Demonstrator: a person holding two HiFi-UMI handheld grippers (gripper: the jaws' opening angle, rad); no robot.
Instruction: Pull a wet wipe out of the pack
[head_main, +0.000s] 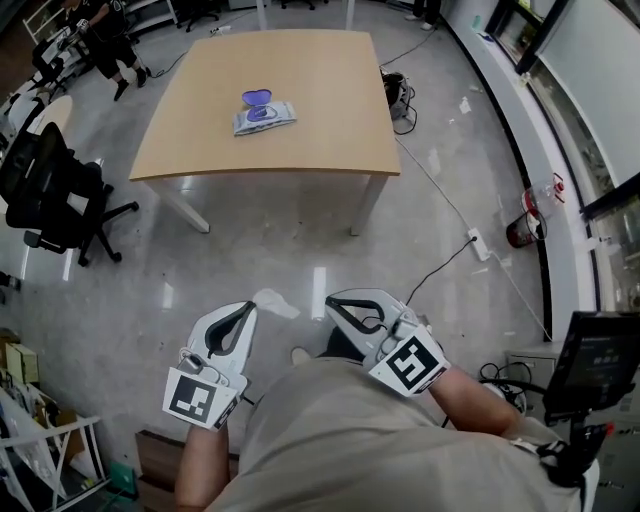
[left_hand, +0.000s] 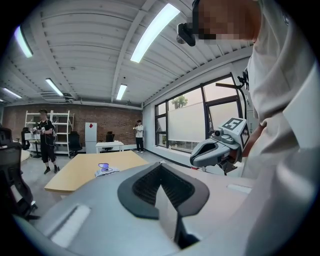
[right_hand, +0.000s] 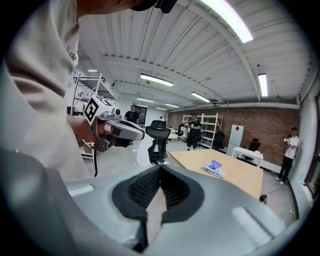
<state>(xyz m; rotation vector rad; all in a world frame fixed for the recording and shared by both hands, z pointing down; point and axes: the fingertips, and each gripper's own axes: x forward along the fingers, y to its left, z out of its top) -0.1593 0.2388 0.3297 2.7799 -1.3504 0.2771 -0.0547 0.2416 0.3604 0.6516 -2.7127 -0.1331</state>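
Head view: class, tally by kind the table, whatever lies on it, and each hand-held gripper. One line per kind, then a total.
Table: 1
Wet wipe pack: 1
Hand-held gripper: 2 (left hand-held gripper, right hand-held gripper)
Total: 4

I see the pack lying on the table, left of its middle. My left gripper and right gripper sit side by side, apart, over the floor well short of the table's near edge. A chair stands off the table's near left corner, a person beyond its far left corner, and an extinguisher well to its right.
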